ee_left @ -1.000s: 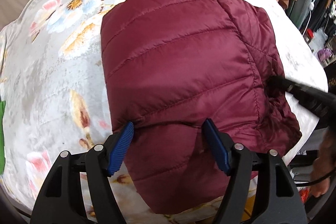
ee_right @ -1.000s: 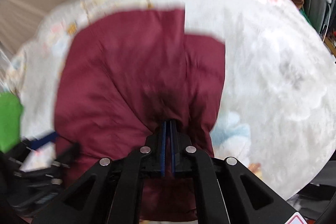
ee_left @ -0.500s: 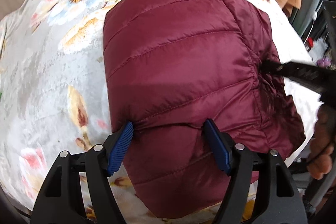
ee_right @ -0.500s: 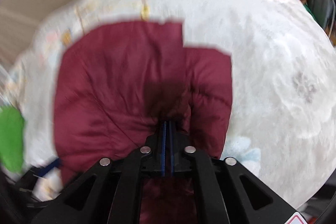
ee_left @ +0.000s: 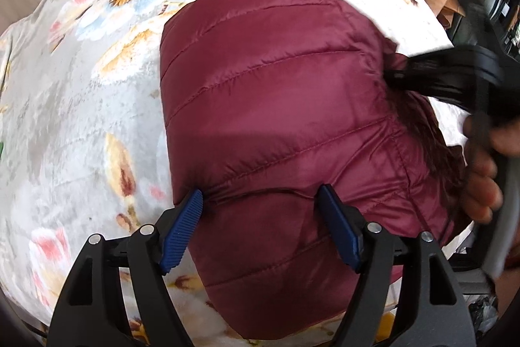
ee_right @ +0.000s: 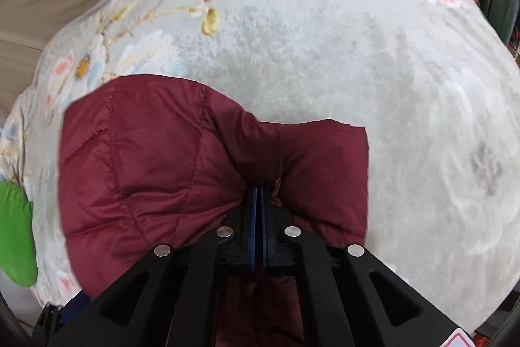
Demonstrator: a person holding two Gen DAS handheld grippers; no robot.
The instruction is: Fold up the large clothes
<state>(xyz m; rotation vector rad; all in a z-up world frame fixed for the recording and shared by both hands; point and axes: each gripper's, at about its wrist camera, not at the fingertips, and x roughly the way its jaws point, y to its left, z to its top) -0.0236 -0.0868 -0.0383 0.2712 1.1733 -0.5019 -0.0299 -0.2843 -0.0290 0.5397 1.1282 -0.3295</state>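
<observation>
I keep my right gripper [ee_right: 258, 200] clamped on a pinch of the maroon quilted jacket [ee_left: 276, 106] lying on the floral blanket [ee_left: 81, 119] to drag that side over, while my left gripper [ee_left: 260, 217] stands open astride its near fold, gripping nothing.

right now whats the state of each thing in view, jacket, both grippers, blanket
maroon puffer jacket: partly folded, lying on the blanket, one edge pinched and bunched
right gripper: shut on the maroon puffer jacket
left gripper: open, jaws have just been opening, wide over the jacket, pads not pressing it
floral blanket: spread out under the jacket
green item: at the blanket's edge, untouched
</observation>
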